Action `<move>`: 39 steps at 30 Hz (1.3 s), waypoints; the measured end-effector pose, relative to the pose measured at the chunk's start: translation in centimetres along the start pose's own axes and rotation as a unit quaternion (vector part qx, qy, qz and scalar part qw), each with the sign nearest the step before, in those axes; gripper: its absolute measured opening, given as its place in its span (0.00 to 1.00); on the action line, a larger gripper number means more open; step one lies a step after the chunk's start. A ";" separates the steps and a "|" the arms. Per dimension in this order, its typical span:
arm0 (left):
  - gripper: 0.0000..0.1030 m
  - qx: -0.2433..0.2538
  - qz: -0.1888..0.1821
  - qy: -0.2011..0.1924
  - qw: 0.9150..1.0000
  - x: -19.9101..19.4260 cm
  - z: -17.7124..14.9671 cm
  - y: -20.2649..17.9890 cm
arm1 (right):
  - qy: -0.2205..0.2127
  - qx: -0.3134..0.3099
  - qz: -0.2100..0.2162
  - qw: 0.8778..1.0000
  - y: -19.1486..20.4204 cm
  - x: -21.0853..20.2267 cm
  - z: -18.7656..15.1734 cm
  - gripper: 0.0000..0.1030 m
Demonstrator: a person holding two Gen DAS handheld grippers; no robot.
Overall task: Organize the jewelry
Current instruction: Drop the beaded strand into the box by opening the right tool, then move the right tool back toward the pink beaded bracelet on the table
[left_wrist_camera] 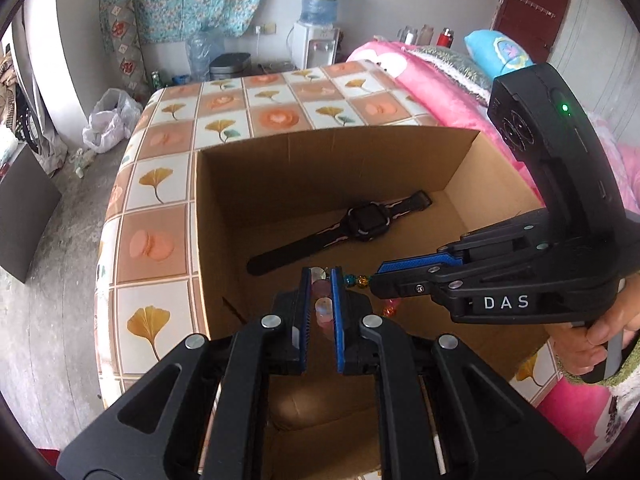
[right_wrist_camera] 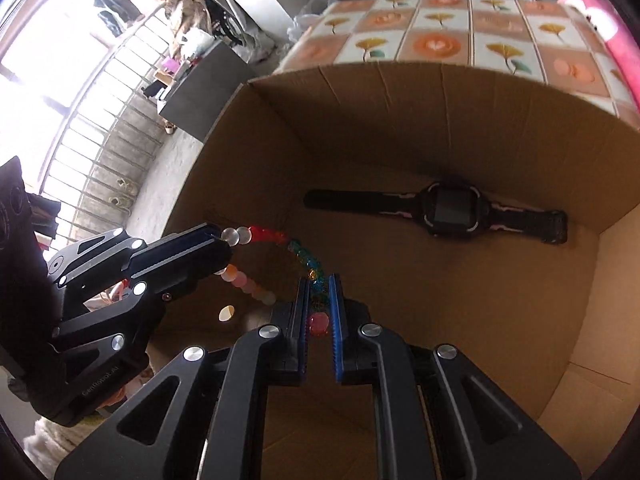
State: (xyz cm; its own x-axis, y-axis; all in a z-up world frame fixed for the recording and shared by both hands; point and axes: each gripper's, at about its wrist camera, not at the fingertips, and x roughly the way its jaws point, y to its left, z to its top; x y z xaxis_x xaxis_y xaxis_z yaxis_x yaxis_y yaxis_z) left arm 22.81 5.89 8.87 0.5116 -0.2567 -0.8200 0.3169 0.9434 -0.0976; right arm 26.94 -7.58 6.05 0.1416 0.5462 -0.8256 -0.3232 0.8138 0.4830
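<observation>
- A string of translucent coloured beads point(right_wrist_camera: 298, 254) is held stretched between two black two-finger grippers with blue pads, above the inside of an open brown cardboard box point(left_wrist_camera: 320, 168).
- The left gripper point(left_wrist_camera: 321, 280) is seen clamped on the pale pink and clear beads at one end of the string, its jaws drawn almost together with the beads pinched between the pads.
- The right gripper point(right_wrist_camera: 320, 292) is likewise closed on the strand, with blue-green beads and a round red bead caught between its pads.
- In the right wrist view the strand is shown arching from the left gripper's tip, through clear, red and teal beads, down into the right gripper; a second run of orange and pink beads hangs below the left gripper.
- In the left wrist view the right gripper is seen reaching in from the right, gripped by a hand point(left_wrist_camera: 596, 332) at the frame's edge.
- A black wristwatch with a square face and pink-trimmed strap point(left_wrist_camera: 360, 226) lies flat on the box floor, beyond the grippers and apart from the beads.
- The box rests on a surface covered in a checked cloth printed with yellow ginkgo leaves and orange flowers point(left_wrist_camera: 160, 184).
</observation>
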 end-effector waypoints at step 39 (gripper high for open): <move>0.71 -0.091 0.044 -0.060 0.993 -4.8 -18.9 -0.6 | -0.133 0.038 -0.051 0.989 -1.4 -7.2 -20.1 0.38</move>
State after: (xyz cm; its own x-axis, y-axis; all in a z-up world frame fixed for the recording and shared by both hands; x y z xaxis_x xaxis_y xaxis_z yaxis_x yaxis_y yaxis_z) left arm 5.03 10.54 2.23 0.6254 -0.1850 -0.7580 0.1227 0.9827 -0.1386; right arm 7.56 -16.63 5.43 0.4149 0.4854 -0.7696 -0.2243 0.8743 0.4305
